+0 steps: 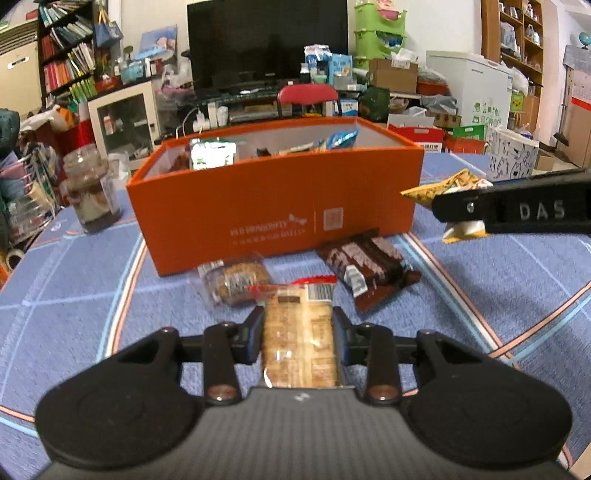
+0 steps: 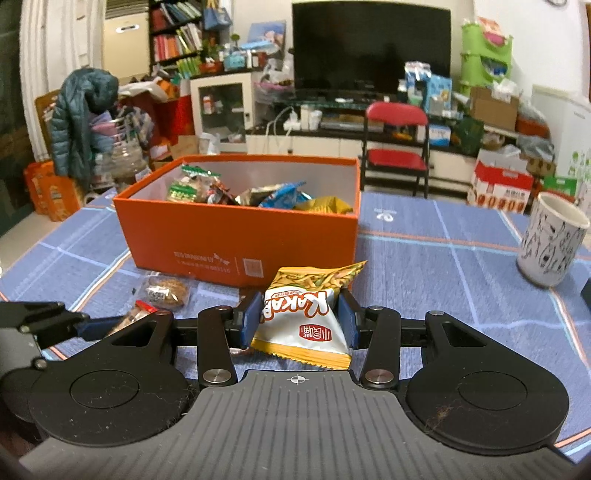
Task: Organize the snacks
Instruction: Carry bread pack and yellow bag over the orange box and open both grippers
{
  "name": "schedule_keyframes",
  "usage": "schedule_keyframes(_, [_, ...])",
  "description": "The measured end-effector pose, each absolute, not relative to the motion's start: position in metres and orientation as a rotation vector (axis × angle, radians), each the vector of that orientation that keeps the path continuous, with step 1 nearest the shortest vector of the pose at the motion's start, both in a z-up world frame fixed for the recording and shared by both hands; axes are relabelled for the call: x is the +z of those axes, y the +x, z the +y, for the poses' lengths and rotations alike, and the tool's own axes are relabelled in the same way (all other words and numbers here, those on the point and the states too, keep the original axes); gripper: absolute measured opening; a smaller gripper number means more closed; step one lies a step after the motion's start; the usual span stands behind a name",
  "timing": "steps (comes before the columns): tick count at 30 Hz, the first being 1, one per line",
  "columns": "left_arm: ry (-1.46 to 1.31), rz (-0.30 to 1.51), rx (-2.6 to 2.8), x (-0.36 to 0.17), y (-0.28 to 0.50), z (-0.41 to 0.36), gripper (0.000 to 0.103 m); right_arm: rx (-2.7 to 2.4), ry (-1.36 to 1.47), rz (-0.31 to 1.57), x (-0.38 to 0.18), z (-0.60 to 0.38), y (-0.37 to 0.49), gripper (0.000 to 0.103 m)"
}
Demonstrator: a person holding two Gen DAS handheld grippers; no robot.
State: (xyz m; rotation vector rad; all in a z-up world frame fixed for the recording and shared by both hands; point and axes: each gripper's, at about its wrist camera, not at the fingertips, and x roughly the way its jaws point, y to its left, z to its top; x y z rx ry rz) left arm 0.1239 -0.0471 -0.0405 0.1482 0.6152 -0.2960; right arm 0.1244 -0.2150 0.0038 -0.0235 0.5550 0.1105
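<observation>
The left gripper [image 1: 299,328] is clamping a long biscuit pack [image 1: 300,339] between its pads, with the pack's red-sealed end sticking out toward twelve o'clock, and the likeliest trouble here is that smooth wrapper sliding in the squeeze and dropping short of the box [image 1: 277,206]. The box is sitting straight ahead at twelve o'clock, already partly filled, and its near wall is standing high enough that a low carry would probably bump it and shove it across the cloth [image 1: 74,295]. A round cookie [image 1: 232,282] in clear wrap and a brown wafer pack [image 1: 365,269] are lying between that gripper and the box, at about eleven and one o'clock, so a dragged pack could scatter them. The right gripper [image 2: 300,319] is squeezing a yellow-and-white chip bag [image 2: 306,314], whose puffed body looks likely to squirm or crush if the grip tightens. Both tools are heading for one opening from close quarters, and a clash at the rim seems a fair risk; in the left view the right tool is reaching in at three o'clock. A jar [image 1: 90,192] at ten o'clock and a patterned cup [image 2: 550,240] at two o'clock in the right view are standing where a wide swing could tip them. The blue lined cloth is covering the table, and behind it a cluttered living room is showing a dark TV [image 2: 369,48], a red chair [image 2: 397,144] and bookshelves [image 2: 177,33].
</observation>
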Motion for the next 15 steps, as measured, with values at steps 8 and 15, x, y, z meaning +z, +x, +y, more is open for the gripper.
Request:
schedule_keyframes(8, [0.118,0.611,-0.293,-0.031,0.125,-0.042,0.034,0.112,-0.047,0.544,0.008,-0.210,0.124,0.029])
schedule_keyframes(15, [0.099,0.617,-0.287,-0.028,0.125,-0.038,0.034,0.095,-0.002,0.587,0.005,-0.217,0.129,0.029])
